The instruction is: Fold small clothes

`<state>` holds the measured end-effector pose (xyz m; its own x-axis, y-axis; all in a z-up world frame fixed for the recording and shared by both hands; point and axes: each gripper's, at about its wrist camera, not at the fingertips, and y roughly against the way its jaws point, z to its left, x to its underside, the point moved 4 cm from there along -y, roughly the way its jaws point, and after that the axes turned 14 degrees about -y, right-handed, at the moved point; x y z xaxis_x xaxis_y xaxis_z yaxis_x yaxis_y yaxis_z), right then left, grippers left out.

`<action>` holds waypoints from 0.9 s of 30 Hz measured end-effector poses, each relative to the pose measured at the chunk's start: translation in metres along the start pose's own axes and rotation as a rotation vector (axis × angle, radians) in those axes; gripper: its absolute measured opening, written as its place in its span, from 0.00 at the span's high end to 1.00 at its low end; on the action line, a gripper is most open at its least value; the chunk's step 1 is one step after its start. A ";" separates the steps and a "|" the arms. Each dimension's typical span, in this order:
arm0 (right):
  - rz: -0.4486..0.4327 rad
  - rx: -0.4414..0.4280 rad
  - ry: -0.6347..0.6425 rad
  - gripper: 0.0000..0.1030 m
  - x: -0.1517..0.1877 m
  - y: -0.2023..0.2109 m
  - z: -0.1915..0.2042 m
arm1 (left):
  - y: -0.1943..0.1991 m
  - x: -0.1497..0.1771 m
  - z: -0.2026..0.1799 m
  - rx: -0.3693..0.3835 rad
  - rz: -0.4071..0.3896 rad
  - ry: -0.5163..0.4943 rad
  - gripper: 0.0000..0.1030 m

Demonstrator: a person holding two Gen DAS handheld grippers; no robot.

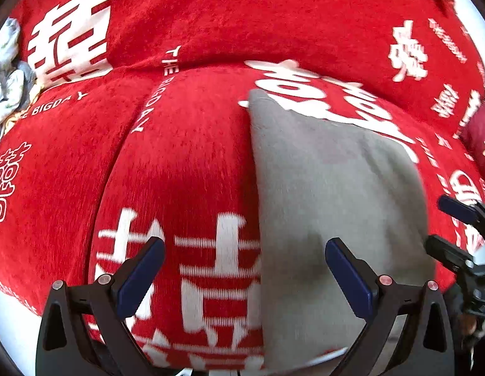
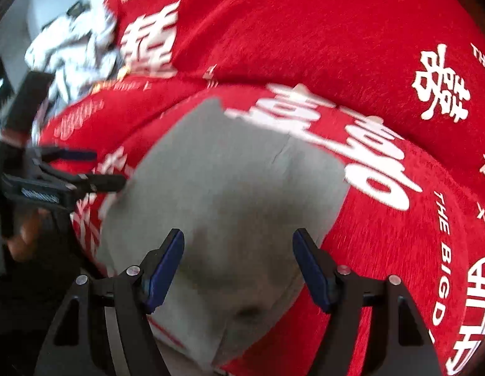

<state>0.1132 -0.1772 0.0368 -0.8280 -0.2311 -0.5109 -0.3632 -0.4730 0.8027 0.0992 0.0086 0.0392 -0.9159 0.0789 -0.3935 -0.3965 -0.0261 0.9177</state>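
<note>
On the red blanket (image 1: pixel 195 156) printed "THE BIGDAY", I see the folded grey garment (image 1: pixel 330 194) lying flat. Left tongs (image 1: pixel 245 277) spread wide, right tongs (image 2: pixel 238 266) apart, both empty above it.

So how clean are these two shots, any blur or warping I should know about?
Left wrist view: heavy fisheye bulge, dark corners; red blanket lettering smeared near the bottom, grey garment soft. Right wrist view: same bulge, stronger motion blur on the grey garment and white characters; a dark shadow falls between the open fingers.
</note>
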 end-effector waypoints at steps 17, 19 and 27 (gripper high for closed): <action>0.048 0.012 -0.057 0.25 -0.034 -0.044 -0.016 | -0.034 -0.032 0.001 -0.050 0.055 -0.008 0.00; 0.088 0.027 -0.059 0.25 -0.037 -0.060 -0.020 | -0.042 -0.034 -0.002 -0.054 0.068 -0.015 0.00; 0.123 0.054 -0.084 0.22 -0.036 -0.074 -0.031 | -0.044 -0.040 0.000 -0.029 0.059 -0.004 0.00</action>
<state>0.1830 -0.1609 -0.0137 -0.8996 -0.2115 -0.3822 -0.2777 -0.3985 0.8741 0.1535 0.0062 0.0146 -0.9376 0.0807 -0.3383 -0.3433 -0.0592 0.9373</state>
